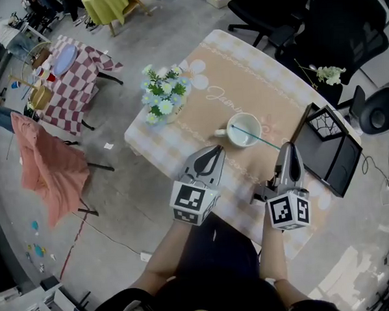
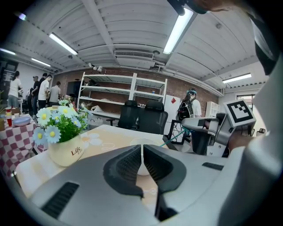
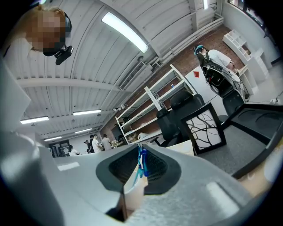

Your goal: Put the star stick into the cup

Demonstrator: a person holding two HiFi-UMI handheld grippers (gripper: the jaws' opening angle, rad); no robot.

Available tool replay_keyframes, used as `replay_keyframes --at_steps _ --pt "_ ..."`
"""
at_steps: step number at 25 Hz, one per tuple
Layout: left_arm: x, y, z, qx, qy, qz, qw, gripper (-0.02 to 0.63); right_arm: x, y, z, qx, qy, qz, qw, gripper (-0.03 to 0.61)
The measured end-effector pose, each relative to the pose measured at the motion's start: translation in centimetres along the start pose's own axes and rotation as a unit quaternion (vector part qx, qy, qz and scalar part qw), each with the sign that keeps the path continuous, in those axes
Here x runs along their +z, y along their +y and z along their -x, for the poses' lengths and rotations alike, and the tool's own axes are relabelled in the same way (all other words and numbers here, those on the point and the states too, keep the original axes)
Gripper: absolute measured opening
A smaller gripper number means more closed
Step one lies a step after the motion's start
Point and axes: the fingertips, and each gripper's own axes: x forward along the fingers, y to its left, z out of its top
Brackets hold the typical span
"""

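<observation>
A white cup (image 1: 245,131) stands on the beige tablecloth (image 1: 242,71). The thin teal star stick (image 1: 262,140) slants from the cup's mouth back to my right gripper (image 1: 286,148), which is shut on its near end. In the right gripper view the blue stick (image 3: 142,162) is pinched between the jaws of that gripper (image 3: 140,152), with the cup (image 3: 135,191) just beyond. My left gripper (image 1: 214,150) rests left of the cup, shut and holding nothing. In the left gripper view its jaws (image 2: 142,148) meet in front of the cup (image 2: 152,141), with the stick (image 2: 172,137) and right gripper (image 2: 185,124) to the right.
A pot of blue and white flowers (image 1: 164,98) stands at the table's left end (image 2: 66,150). A black framed panel (image 1: 326,126) and a dark flat tray (image 1: 334,157) lie right of the cup. Black office chairs (image 1: 291,16) stand behind the table.
</observation>
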Motion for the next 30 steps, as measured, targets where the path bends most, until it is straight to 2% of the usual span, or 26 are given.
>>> replay_keyframes --at_steps 1,4,8,30 --pt "0.1 -0.1 0.0 -0.001 0.000 0.000 1.0000 0.023 0.0 0.0 0.0 0.001 0.000 -0.002 1.000 0.026" --pt "0.1 -0.4 -0.1 -0.003 0.002 0.002 1.0000 0.023 0.0 -0.1 -0.1 0.005 0.003 -0.011 1.000 0.115" --pt "-0.1 -0.9 -0.1 -0.006 0.006 0.000 1.0000 0.023 0.0 -0.2 0.0 0.008 0.003 -0.013 1.000 0.138" --pt "2.0 -4.3 -0.7 -0.049 -0.017 -0.017 0.9985 0.023 3.4 -1.0 2.9 -0.015 -0.034 0.003 0.999 0.144"
